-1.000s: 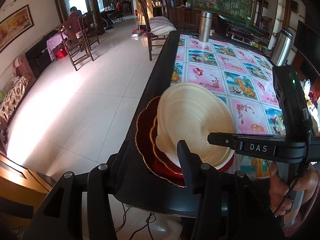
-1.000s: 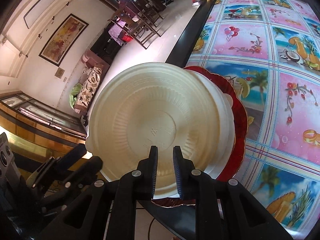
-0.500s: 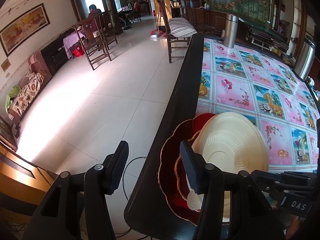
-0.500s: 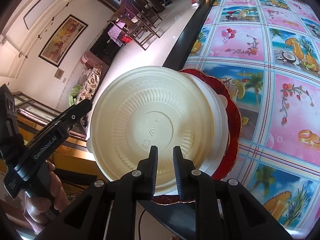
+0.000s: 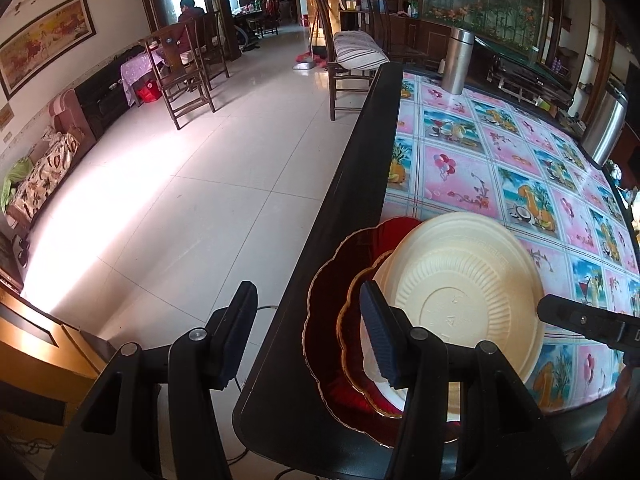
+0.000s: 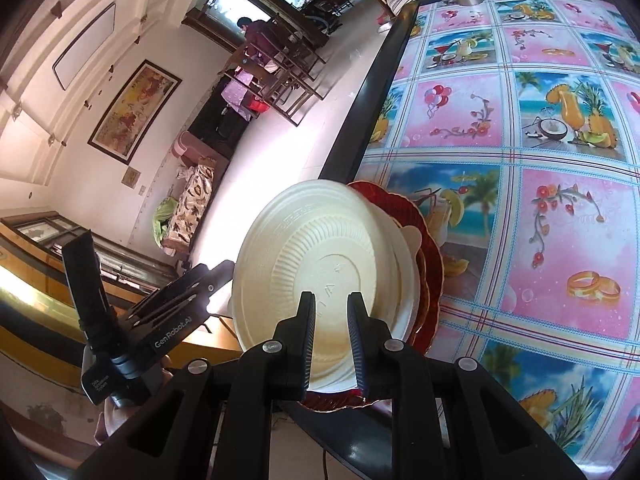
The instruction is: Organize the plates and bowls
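Observation:
A cream bowl [image 5: 460, 292] hangs tilted with its ribbed underside toward both cameras. My right gripper [image 6: 331, 320] is shut on its near rim. Under it, at the table's corner, lies a wide dark red plate [image 5: 332, 300] with a smaller gold-rimmed red plate [image 5: 356, 344] and a white bowl [image 5: 370, 364] on top. My left gripper [image 5: 308, 332] is open and holds nothing. Its left finger hangs over the floor and its right finger is in front of the stack's left side. The right wrist view shows the cream bowl [image 6: 320, 248], the red plate [image 6: 430, 248] and the left gripper's body [image 6: 180, 300].
The table [image 5: 452, 168] has a pink and blue picture cloth and a black border [image 5: 352, 184]. Two steel flasks [image 5: 456, 60] [image 5: 604, 128] stand at its far side. Tiled floor lies to the left, with wooden chairs [image 5: 184, 68] and a seated person [image 5: 190, 12] far back.
My left gripper has drawn back to the left, off the stack, and now straddles the table's edge. The cream bowl has tipped up more steeply in the right gripper.

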`<action>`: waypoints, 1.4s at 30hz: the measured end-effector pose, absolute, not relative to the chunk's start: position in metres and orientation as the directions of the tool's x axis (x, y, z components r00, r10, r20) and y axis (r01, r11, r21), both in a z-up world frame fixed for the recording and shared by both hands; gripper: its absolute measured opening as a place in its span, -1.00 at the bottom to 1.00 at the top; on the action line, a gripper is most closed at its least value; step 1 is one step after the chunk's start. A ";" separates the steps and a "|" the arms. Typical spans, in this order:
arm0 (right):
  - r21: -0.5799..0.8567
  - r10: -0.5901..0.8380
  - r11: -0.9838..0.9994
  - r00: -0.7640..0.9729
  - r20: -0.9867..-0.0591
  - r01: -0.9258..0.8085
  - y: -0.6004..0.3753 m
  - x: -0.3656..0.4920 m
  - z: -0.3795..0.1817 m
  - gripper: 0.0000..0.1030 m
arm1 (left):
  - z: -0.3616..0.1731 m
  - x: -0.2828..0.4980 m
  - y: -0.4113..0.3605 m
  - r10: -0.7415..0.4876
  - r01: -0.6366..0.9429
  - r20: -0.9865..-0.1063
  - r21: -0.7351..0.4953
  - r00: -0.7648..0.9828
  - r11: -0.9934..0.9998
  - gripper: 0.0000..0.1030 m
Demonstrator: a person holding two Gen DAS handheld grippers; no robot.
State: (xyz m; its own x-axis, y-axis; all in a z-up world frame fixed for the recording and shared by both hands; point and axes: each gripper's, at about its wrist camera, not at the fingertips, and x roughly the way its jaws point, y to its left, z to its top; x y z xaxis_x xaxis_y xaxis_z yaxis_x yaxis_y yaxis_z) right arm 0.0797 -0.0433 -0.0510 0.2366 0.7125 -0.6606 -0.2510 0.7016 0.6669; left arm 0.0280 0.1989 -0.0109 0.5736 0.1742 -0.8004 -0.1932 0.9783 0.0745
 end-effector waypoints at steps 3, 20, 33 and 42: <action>0.680 0.717 0.697 0.256 -0.649 -0.227 -0.055 0.084 -0.051 -0.62 | -0.001 0.023 0.183 0.186 -0.172 -0.774 0.101 0.605 0.980 0.02; 0.695 0.635 0.717 0.455 -0.624 -0.048 -0.203 0.087 -0.056 -0.53 | 0.015 0.022 0.023 0.038 0.040 -0.662 0.103 0.748 0.994 0.19; 0.624 0.448 0.774 0.604 -0.660 0.107 -0.331 0.064 -0.068 -0.42 | 0.003 0.032 -0.068 -0.058 0.153 -0.690 0.078 0.722 0.985 0.19; 0.548 0.470 0.832 0.638 -0.610 -0.088 -0.292 0.040 -0.053 -0.34 | 0.005 0.008 -0.038 0.035 0.029 -0.634 0.090 0.772 0.996 0.20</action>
State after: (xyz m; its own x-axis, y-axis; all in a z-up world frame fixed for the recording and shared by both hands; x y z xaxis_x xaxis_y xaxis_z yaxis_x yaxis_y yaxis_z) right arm 0.0402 -0.2917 -0.0527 0.6378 0.4701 -0.6101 -0.0884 0.8315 0.5484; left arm 0.0082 -0.0377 0.0051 0.7724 0.0350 -0.6342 0.0289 0.9955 0.0902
